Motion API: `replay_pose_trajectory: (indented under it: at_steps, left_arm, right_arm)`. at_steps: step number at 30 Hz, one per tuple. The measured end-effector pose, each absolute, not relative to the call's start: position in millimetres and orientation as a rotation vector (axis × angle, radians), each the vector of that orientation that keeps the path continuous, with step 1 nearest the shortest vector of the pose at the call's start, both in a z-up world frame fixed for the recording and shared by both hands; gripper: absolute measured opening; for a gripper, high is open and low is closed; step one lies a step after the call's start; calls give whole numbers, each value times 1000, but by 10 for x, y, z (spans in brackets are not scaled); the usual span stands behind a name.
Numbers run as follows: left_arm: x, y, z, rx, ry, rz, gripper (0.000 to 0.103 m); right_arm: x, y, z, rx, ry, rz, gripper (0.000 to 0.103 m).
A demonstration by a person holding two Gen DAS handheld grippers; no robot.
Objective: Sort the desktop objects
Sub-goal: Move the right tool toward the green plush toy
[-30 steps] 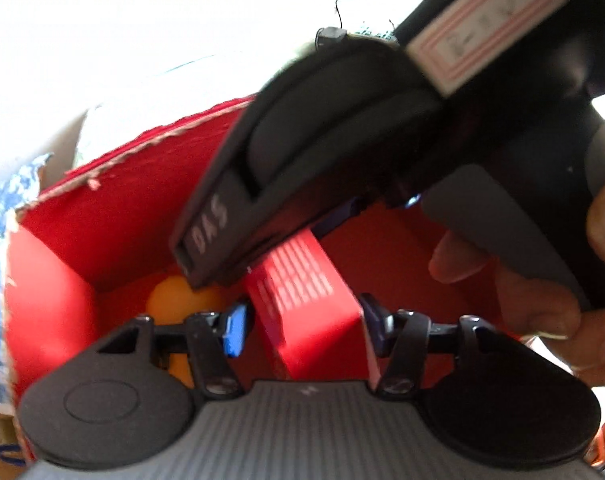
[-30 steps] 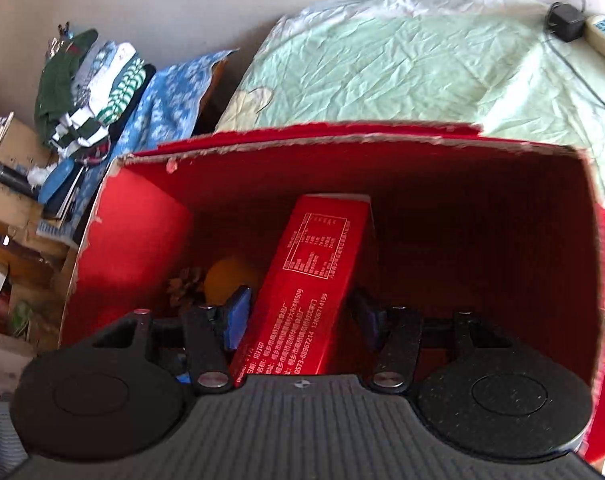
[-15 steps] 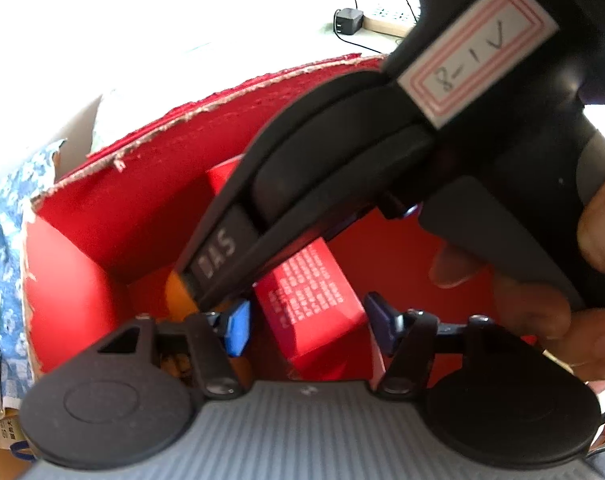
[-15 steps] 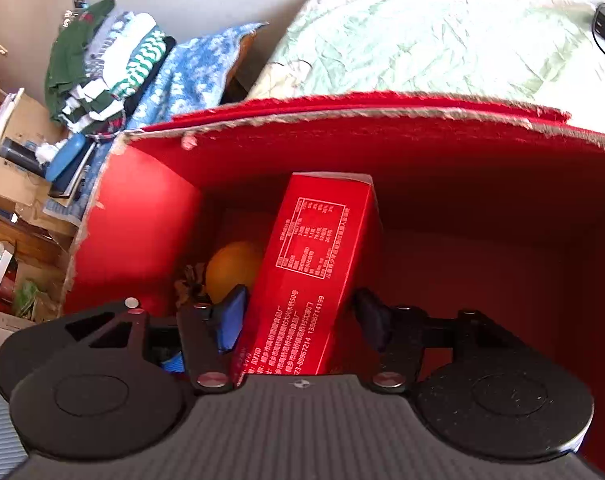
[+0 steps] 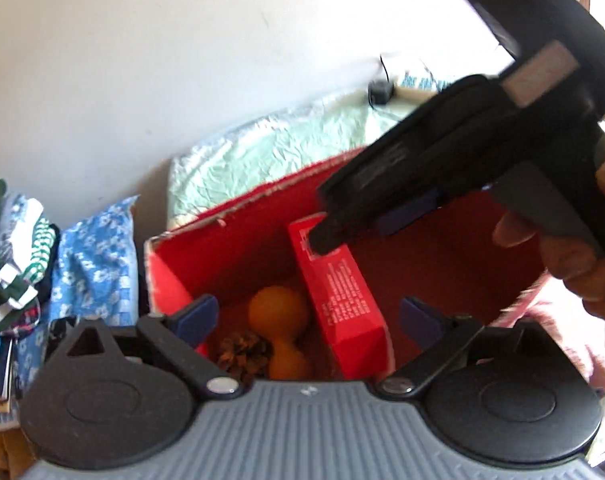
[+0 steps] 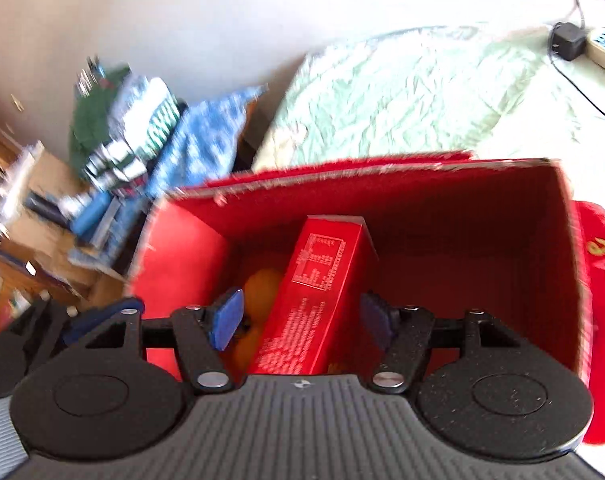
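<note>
White print on the red carton (image 6: pixel 318 292) is too blurred to read.

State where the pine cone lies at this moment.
In the left wrist view, the pine cone lies on the floor of the red box, left of the two oranges and the tall red carton.

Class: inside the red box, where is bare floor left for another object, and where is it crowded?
Free: the red box floor between the upright red carton and the right wall. Crowded: the left corner, where two oranges and a pine cone lie beside the carton.
</note>
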State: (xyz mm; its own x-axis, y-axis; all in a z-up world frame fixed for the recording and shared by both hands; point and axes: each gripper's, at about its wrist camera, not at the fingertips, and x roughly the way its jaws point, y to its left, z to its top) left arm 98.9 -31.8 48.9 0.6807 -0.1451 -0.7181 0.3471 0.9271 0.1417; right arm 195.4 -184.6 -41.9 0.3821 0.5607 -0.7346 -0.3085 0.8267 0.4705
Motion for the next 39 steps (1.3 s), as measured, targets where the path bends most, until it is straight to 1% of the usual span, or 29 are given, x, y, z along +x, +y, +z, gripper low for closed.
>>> replay_pose_trajectory:
  at_steps: [5, 10, 16, 22, 25, 27, 29, 30, 32, 35, 39]
  left_arm:
    - [-92, -628, 652, 204, 734, -345, 97]
    - [-226, -813, 276, 144, 817, -380, 98]
    - [-380, -1045, -162, 79, 910, -411, 98]
    - [-592, -1229, -272, 11, 909, -366, 97]
    - [-592, -1284, -409, -8, 941, -356, 86]
    - [-568, -1297, -473, -22, 955, -342, 71]
    - [-539, -1285, -523, -37, 957, -317, 69]
    - [-529, -1278, -540, -43, 953, -301, 63]
    - [-527, -1253, -558, -56, 946, -274, 58]
    - [-508, -1201, -568, -72, 941, -275, 58]
    - [-458, -1240, -614, 2, 926, -272, 60]
  right_arm:
    - [1498, -2271, -55, 341, 897, 584, 67]
    - [1031, -2640, 39, 304, 822, 557, 67]
    - [696, -2948, -157, 308, 873, 520, 67]
    - [557, -3066, -418, 315, 962, 529, 67]
    - [507, -3050, -528, 320, 1003, 539, 69]
    - [479, -3018, -603, 328, 1032, 555, 70]
    - [453, -2977, -664, 331, 1047, 558, 71]
    - [441, -2956, -694, 331, 1053, 559, 72]
    - [444, -2911, -757, 327, 1069, 563, 75]
    - [451, -2842, -853, 322, 1094, 568, 75]
    - [502, -2726, -987, 317, 1129, 569, 75]
